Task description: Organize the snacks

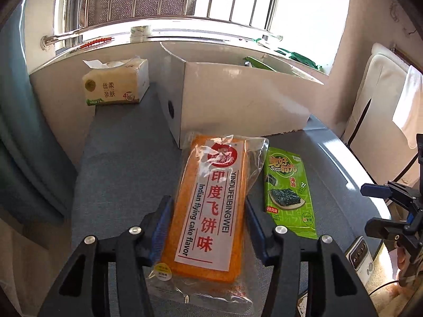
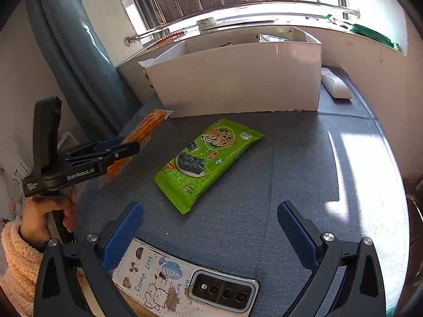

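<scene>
Two snack packs lie on the grey table [image 1: 121,158] in the left wrist view. The left gripper [image 1: 208,216] has its blue pads set against both long edges of the orange flying-cake pack [image 1: 208,206], grasping it across its width; the pack's far end points at the white cardboard box [image 1: 238,97]. Just beside the pack, on its right, lies the green seaweed packet [image 1: 288,192], flat on the table. A tissue pack [image 1: 116,82] sits in the far left corner near the windowsill. At the right edge the right gripper [image 1: 378,206] shows from the side, fingers spread, with a phone [image 1: 359,256] lying below it.

In the right wrist view, the right gripper [image 2: 210,227] is released, its blue pads wide apart with only table between them. The seaweed packet [image 2: 206,161] lies ahead of it, tilted, apart from both fingers. The phone [image 2: 185,282], in a cartoon case, lies close to the camera between the finger bases. To the left, the left gripper [image 2: 129,145], held in the person's hand [image 2: 45,216], clasps the orange pack [image 2: 148,124] near the box's [image 2: 238,79] front left corner. Packets show inside the box over its rim. A white remote [image 2: 335,84] lies to the right of the box.
</scene>
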Demonstrator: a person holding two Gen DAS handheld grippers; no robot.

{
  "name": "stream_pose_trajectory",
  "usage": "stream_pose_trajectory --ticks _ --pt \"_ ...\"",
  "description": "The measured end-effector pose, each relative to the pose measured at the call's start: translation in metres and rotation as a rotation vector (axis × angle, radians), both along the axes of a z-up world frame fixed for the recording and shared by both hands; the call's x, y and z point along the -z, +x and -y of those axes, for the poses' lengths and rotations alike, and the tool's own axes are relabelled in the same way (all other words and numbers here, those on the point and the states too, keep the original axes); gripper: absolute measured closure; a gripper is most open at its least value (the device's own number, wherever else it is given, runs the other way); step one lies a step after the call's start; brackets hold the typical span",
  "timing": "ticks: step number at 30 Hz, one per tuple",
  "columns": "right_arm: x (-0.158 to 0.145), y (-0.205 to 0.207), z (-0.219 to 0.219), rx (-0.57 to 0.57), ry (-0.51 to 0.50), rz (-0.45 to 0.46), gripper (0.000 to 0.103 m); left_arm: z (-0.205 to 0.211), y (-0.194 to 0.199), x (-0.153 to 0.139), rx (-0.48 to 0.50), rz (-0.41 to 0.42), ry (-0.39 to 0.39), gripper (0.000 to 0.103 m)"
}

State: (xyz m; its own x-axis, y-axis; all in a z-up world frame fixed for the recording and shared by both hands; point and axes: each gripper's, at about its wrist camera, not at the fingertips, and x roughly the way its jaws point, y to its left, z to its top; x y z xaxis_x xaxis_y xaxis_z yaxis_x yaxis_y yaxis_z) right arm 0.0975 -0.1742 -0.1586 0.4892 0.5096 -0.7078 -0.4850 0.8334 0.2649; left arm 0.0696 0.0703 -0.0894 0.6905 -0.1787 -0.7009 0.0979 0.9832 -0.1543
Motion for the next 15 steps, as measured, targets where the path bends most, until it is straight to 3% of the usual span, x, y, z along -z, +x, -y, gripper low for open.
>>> stream_pose_trajectory --ticks 8,15 --pt "0.032 0.073 -0.057 -0.046 -0.070 -0.172 0.000 -0.013 -0.029 -0.025 -0.031 0.085 -0.038 0.045" --pt "0.037 0.099 -0.102 -0.096 -0.184 -0.152 0.000 -0.031 -0.043 -0.028 -0.055 0.101 -0.094 0.045"
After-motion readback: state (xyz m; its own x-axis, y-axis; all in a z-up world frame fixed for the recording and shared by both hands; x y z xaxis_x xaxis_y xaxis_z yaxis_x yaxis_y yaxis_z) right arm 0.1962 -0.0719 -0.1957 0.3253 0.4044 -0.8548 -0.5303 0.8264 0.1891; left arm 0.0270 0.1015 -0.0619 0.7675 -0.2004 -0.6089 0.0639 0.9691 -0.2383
